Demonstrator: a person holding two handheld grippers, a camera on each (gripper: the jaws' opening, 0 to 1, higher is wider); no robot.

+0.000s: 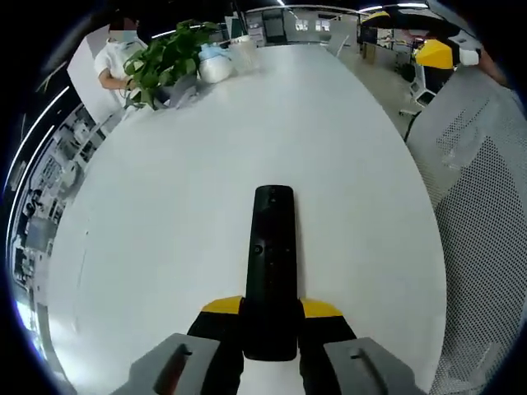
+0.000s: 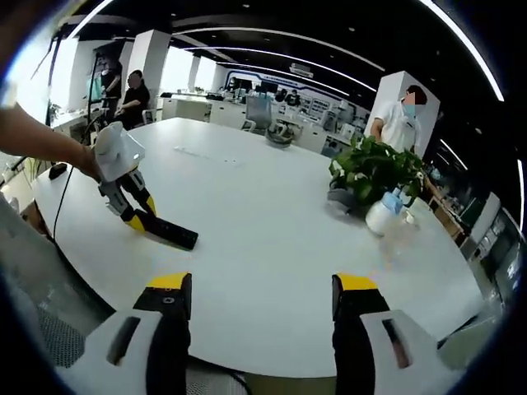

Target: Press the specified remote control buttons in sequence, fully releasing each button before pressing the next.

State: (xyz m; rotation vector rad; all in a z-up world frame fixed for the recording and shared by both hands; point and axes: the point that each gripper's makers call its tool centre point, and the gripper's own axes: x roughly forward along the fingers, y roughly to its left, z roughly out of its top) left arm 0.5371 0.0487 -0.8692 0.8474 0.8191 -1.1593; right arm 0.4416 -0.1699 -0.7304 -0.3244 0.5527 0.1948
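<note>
1. The remote control is a long black bar lying on the white table; in the left gripper view its near end sits between the yellow-tipped fingers of the left gripper, which are closed on it from both sides.
2. In the right gripper view the same remote control lies flat near the table's edge, with the left gripper clamped on one end and a person's hand behind it.
3. The remote control's far end points along the table toward a potted green plant, which stands well apart from it.
4. Just beside the plant, on the side away from the seated person, stands a white spray bottle.
5. In the right gripper view the plant and spray bottle are well apart from the remote control, across the table, and a person in a white shirt stands behind them.
6. The right gripper is well apart from the remote control, above the table's near edge; its fingers stand wide apart and hold nothing.
7. Beyond the table, far from the remote control, two people stand by a pillar.
8. A mesh-backed chair stands beside the table.
</note>
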